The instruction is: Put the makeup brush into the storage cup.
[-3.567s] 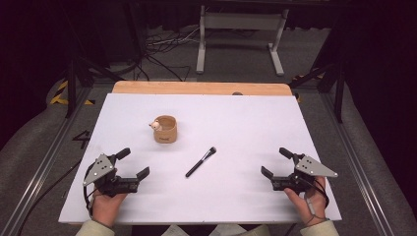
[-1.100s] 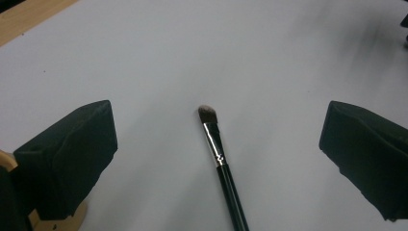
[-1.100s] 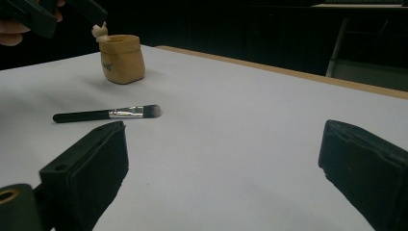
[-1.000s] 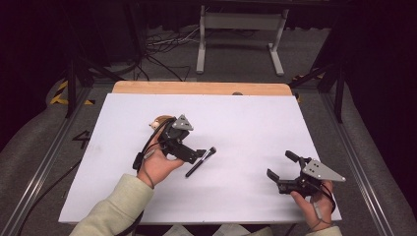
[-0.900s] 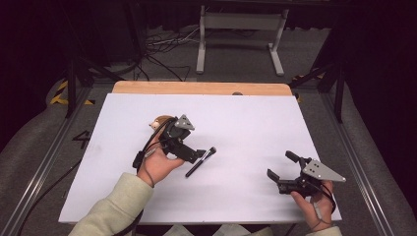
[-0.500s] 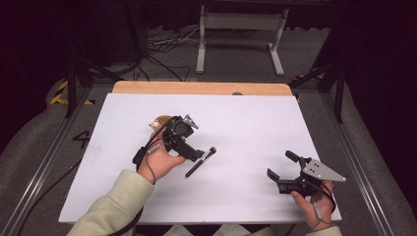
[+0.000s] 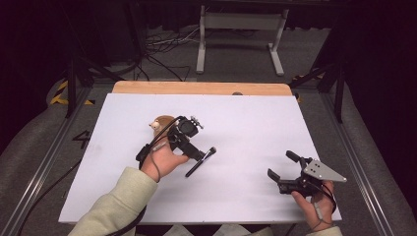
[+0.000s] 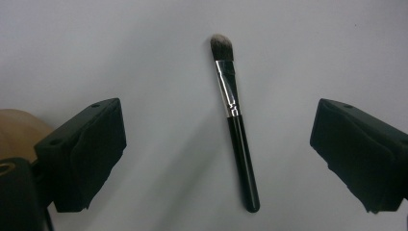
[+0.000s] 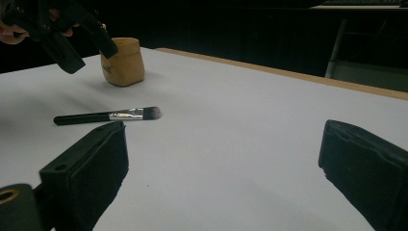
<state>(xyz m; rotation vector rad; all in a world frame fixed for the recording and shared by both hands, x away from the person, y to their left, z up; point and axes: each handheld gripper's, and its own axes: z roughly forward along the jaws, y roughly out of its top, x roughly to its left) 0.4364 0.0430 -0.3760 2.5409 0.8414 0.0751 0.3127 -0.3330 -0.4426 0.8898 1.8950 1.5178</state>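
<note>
While a makeup brush (image 8: 235, 122) lies flat on the white table cover (image 7: 246, 123), near the middle and a little toward the person's left, the left gripper view looks straight down on it: grey-tipped bristles, a silver ferrule and a glossy black handle, framed between two black jaws standing wide apart, neither touching it. From the high view the same brush (image 7: 200, 162) is a thin dark stick, its bristles too small to make out, with the left gripper (image 7: 189, 142) hovering over it in the person's left hand (image 7: 164, 158) and covering part of the handle.

Seen low across the table from the right gripper view, the brush (image 9: 107, 115) lies side-on with bristles pointing right, and a small tan jar (image 9: 122, 61) stands upright behind it, a pale mark on its side too blurred to read. The left gripper (image 9: 62, 33) hangs dark at the upper left corner of that view, cut off by the frame. In the high view the jar (image 7: 162, 124) is largely hidden behind the left gripper; in the left gripper view only a tan sliver (image 8: 19, 132) shows at the left edge.

Well apart, near the table's right front corner, the right gripper (image 7: 284, 169) sits in the right hand (image 7: 314, 206), jaws spread wide and holding nothing. A cream sleeve (image 7: 115, 206) covers the left forearm.
</note>
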